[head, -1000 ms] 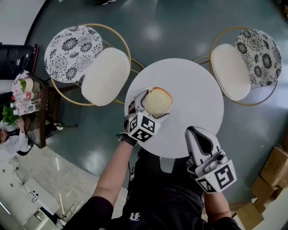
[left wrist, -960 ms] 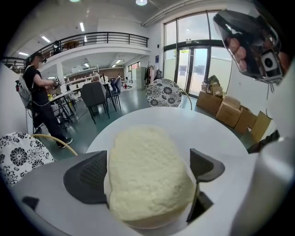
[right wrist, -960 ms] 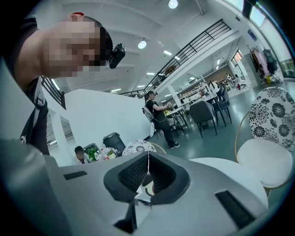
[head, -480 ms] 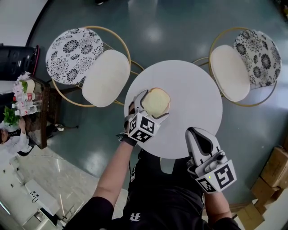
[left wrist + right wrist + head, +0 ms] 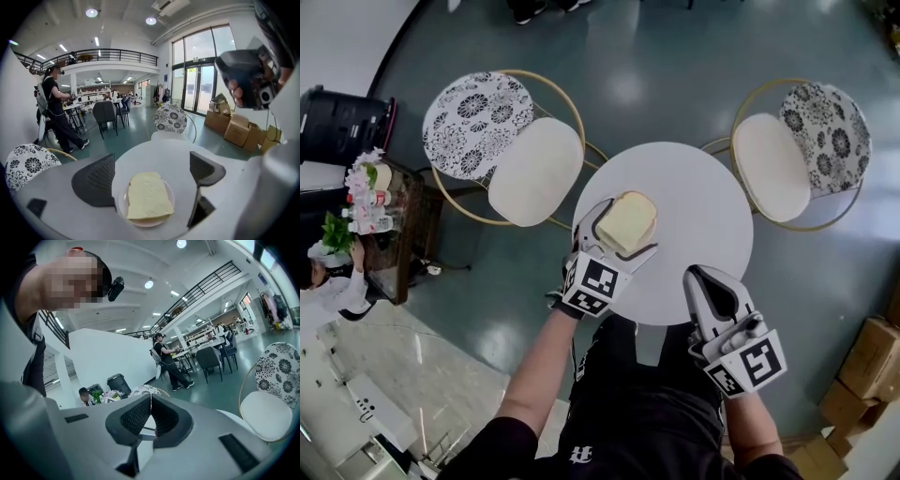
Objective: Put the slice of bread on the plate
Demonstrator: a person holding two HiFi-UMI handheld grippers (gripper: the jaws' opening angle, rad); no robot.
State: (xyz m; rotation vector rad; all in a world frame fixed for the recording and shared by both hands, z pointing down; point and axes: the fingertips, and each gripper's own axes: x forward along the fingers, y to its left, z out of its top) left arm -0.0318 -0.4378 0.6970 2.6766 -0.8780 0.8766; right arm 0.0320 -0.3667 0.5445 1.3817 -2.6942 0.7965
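Now the round white table (image 5: pixel 703 216) looks served. The left gripper (image 5: pixel 622 231) has lifted above it, its ribbed black jaws wide apart and just narrowing a little, touching nothing. The right gripper (image 5: pixel 150 401) hangs closed and empty at the table's near edge. On the table's left side a small pale round plate (image 5: pixel 146 223) holds the soft, squarish bread slice (image 5: pixel 146 194) lying flat.

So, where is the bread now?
In the head view the bread lies on the plate at the left side of the round table, just below the open left claw.
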